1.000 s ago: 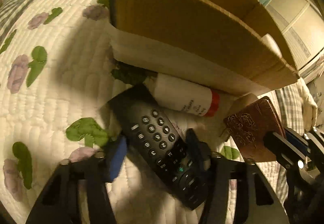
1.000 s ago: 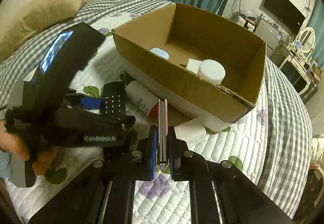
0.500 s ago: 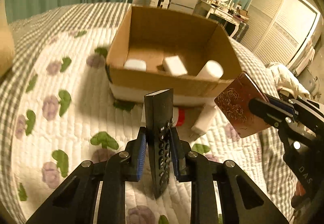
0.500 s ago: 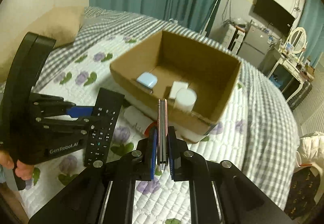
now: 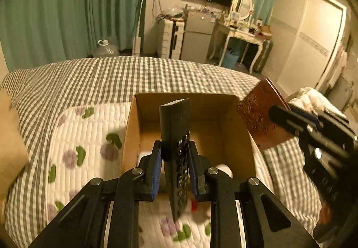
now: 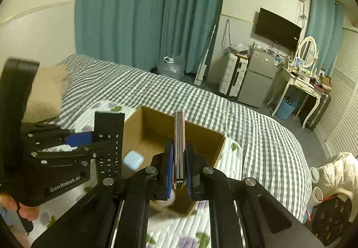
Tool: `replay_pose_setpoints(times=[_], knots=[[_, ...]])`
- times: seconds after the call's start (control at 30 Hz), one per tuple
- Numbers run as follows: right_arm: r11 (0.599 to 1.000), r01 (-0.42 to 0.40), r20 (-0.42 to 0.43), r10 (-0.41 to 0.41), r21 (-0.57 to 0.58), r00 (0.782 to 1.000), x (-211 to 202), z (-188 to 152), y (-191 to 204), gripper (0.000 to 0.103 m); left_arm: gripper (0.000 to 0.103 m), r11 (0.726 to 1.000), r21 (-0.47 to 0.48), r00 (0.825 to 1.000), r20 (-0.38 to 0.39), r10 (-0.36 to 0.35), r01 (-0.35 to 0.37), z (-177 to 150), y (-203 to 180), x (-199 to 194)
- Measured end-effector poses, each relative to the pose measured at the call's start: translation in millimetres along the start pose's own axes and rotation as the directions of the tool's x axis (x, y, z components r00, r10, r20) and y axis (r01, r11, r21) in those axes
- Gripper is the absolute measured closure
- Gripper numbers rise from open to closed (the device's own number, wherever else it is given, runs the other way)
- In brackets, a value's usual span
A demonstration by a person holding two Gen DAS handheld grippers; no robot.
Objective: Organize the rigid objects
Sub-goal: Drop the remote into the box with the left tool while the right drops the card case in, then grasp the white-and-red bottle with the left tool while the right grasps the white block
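One remote [image 5: 176,149] per left tool [image 5: 175,154], one wallet [image 6: 179,149] per right tool [image 6: 179,167].

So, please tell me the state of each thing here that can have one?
Left gripper: shut on remote.
Remote: held upright above box.
Right gripper: shut on wallet.
Wallet: closed, held on edge.
Box: open, on bed.
TV: screen dark.

The right tool [image 6: 179,166] clamps a thin pink case [image 6: 179,149] on edge above the cardboard box [image 6: 154,133], beside the left tool [image 6: 89,142] gripping a black remote [image 6: 109,142].
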State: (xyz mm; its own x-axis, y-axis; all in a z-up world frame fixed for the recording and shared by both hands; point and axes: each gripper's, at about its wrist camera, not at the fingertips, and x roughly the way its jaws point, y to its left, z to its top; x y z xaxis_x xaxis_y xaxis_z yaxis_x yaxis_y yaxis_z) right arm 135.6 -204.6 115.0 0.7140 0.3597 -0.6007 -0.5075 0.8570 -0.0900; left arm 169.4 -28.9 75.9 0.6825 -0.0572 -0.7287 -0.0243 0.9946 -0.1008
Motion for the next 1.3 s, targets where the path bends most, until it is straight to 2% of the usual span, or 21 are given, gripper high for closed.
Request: replay_pose_setpoints(times=[0.13,0.3,0.43,0.6,0.63,0.67,0.7,0.73,0.77,0.8,0.9,0.93,0.97,1.0,1.03,1.07,1.17,1.3], knots=[[1.000,-0.001,-0.043,0.002,0.023,0.999,42.2,-6.9,-8.0,0.094,0.082,0.999,0.031,0.998,-0.050,0.024,-0.022,8.3,-5.9,40.6],[0.999,-0.015,-0.095,0.019,0.049,0.995,83.9,-31.2,-14.9,0.094,0.084,0.999,0.032,0.995,-0.097,0.030,-0.027,-1.7,-0.1,82.2],[0.997,-0.027,-0.081,0.034,0.076,0.996,95.3,-43.5,-25.2,0.094,0.084,0.997,0.058,0.996,-0.077,0.047,-0.043,-5.6,-0.9,88.3],[0.993,-0.020,-0.051,0.026,0.113,0.998,78.3,-41.8,-33.8,0.092,0.081,0.997,0.067,0.996,-0.083,0.045,-0.039,-9.0,-4.0,70.1],[0.994,-0.016,-0.044,0.021,0.112,0.999,71.7,-40.4,-35.0,0.084,0.079,0.997,0.069,0.996,-0.082,0.047,-0.042,-11.3,-3.3,64.7],[0.994,-0.013,-0.034,0.016,0.110,0.999,60.2,-39.1,-37.5,0.071,0.072,0.996,0.076,0.996,-0.075,0.051,-0.045,-14.8,-3.7,55.7],[0.994,-0.009,-0.026,0.012,0.108,1.000,52.2,-37.8,-38.1,0.064,0.055,0.996,0.083,0.996,-0.067,0.052,-0.046,-16.9,-5.6,48.5],[0.994,-0.005,-0.009,0.006,0.107,1.000,38.6,-37.1,-38.5,0.055,0.046,0.995,0.092,0.997,-0.051,0.054,-0.050,-20.8,-6.5,39.2],[0.995,-0.003,0.004,0.002,0.103,1.000,26.6,-36.3,-38.5,0.051,0.032,0.993,0.104,0.998,-0.018,0.066,-0.063,-27.0,-8.0,25.2],[0.995,0.001,0.013,-0.002,0.097,1.000,12.1,-36.3,-37.6,0.050,0.028,0.991,0.112,0.997,0.001,0.072,-0.071,-30.7,-9.5,16.8],[0.997,0.012,0.012,-0.013,0.079,1.000,-18.6,-38.8,-32.4,0.038,0.025,0.985,0.146,0.996,0.039,0.082,-0.087,-46.9,-15.5,-11.3],[0.997,0.017,0.011,-0.018,0.075,1.000,-25.5,-40.2,-30.4,0.030,0.022,0.985,0.150,0.996,0.048,0.081,-0.088,-52.4,-17.1,-19.6],[0.997,0.023,0.012,-0.024,0.072,1.000,-33.4,-43.5,-28.3,0.022,0.015,0.984,0.154,0.995,0.061,0.078,-0.086,-60.5,-18.5,-30.1],[0.997,0.031,0.012,-0.032,0.072,0.999,-42.2,-47.5,-25.3,0.018,0.006,0.984,0.154,0.994,0.075,0.075,-0.086,-66.8,-18.8,-37.8],[0.997,0.035,0.009,-0.036,0.072,0.999,-46.9,-50.3,-22.8,0.014,0.003,0.985,0.149,0.993,0.091,0.075,-0.088,-74.1,-18.8,-45.1],[0.997,0.037,0.009,-0.037,0.074,0.999,-53.1,-54.0,-20.0,0.011,0.000,0.985,0.143,0.991,0.105,0.077,-0.092,-80.1,-18.8,-50.6],[0.996,0.027,0.017,-0.028,0.088,0.999,-65.4,-67.5,-12.0,0.008,0.000,0.987,0.134,0.989,0.129,0.076,-0.093,-101.8,-16.3,-59.7],[0.996,0.033,-0.002,-0.033,0.087,0.999,-59.0,-88.3,1.6,0.005,0.000,0.986,0.129,0.991,0.100,0.095,-0.107,-126.0,-11.8,-51.8]])
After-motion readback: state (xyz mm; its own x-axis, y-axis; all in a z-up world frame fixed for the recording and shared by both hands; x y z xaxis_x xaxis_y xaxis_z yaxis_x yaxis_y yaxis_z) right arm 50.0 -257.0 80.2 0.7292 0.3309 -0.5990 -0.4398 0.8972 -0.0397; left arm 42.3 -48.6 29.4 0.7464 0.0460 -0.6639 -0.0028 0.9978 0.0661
